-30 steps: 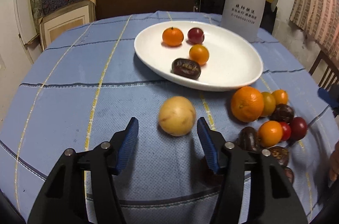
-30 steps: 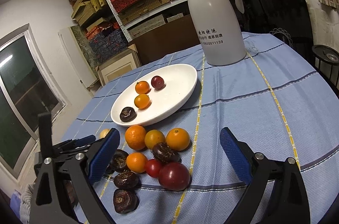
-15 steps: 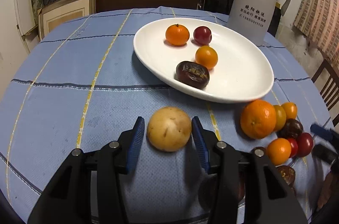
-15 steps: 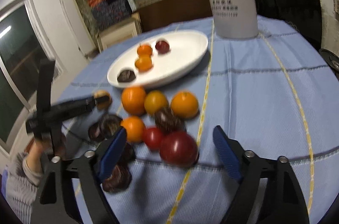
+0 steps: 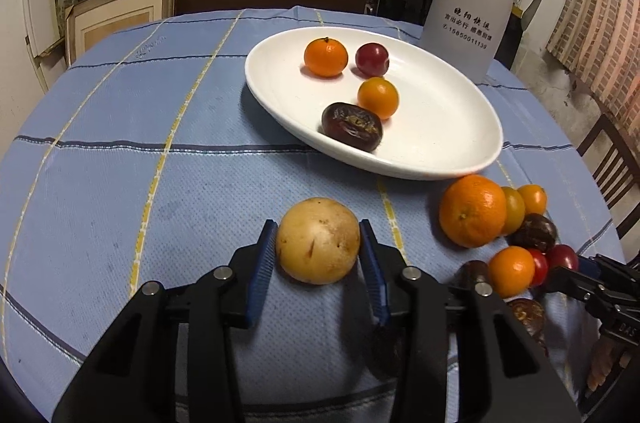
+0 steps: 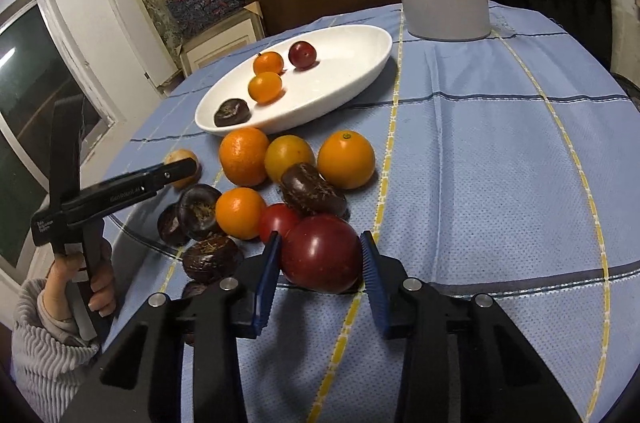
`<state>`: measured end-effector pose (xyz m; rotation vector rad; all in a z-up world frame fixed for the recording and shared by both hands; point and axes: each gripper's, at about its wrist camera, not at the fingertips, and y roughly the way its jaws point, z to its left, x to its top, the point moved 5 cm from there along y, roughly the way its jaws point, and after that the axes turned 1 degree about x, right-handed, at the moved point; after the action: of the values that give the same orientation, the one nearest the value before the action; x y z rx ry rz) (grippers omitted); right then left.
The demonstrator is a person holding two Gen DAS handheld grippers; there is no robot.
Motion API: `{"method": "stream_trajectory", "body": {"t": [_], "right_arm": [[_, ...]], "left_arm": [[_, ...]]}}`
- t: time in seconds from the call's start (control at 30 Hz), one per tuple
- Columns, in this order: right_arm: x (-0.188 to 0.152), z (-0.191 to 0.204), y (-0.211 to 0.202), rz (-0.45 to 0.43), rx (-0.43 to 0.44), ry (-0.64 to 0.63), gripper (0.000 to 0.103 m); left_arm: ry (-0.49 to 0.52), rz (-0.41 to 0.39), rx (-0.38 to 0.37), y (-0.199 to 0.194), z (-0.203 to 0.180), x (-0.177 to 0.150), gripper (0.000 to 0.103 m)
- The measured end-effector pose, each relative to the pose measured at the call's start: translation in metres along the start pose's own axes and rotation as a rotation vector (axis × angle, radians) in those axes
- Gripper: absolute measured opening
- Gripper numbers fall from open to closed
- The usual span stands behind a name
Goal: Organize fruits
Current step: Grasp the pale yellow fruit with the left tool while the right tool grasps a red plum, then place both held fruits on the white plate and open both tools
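A round yellow-brown fruit [image 5: 318,241] lies on the blue tablecloth in front of the white plate [image 5: 440,171]. My left gripper [image 5: 317,225] is closing on it, and both blue pads touch its sides. A large dark red fruit [image 6: 320,259] sits at the near edge of a pile of oranges, small red fruits and dark wrinkled fruits [image 6: 280,175]. My right gripper [image 6: 321,237] is closing around it, pads against its flanks. The plate [image 6: 360,71] holds two small oranges, a dark red fruit and a dark wrinkled one.
A tall white jug [image 5: 468,3] stands behind the plate at the table's far right. A person's hand [image 6: 100,279] holds the left gripper's handle at the table's left edge. A wooden chair [image 5: 612,159] stands off the right side. Shelves of boxes line the back wall.
Both grippers have narrowed from wide open onto their fruits. The left one slid forward around the yellow-brown fruit; the right one dropped toward the pile and came around the dark red fruit.
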<state>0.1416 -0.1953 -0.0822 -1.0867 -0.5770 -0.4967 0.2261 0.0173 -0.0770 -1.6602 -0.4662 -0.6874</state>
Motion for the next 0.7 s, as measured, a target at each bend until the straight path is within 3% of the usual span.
{"method": "stream_trajectory", "body": {"t": [0.17, 0.33, 0.47, 0.7], "right_arm": [[0.015, 0.008, -0.03, -0.116, 0.044, -0.016, 0.04], [0.066, 0.021, -0.034, -0.133, 0.064, -0.029, 0.04], [0.106, 0.027, -0.008, -0.129, 0.06, -0.031, 0.04], [0.128, 0.02, 0.062, -0.051, 0.06, 0.019, 0.04]], "left_arm": [[0.009, -0.104, -0.022, -0.035, -0.013, 0.015, 0.04], [0.027, -0.134, -0.031, -0.041, -0.028, 0.053, 0.04], [0.028, -0.109, -0.039, -0.014, -0.039, 0.078, 0.04], [-0.03, -0.039, -0.031, 0.039, -0.019, 0.09, 0.04]]}}
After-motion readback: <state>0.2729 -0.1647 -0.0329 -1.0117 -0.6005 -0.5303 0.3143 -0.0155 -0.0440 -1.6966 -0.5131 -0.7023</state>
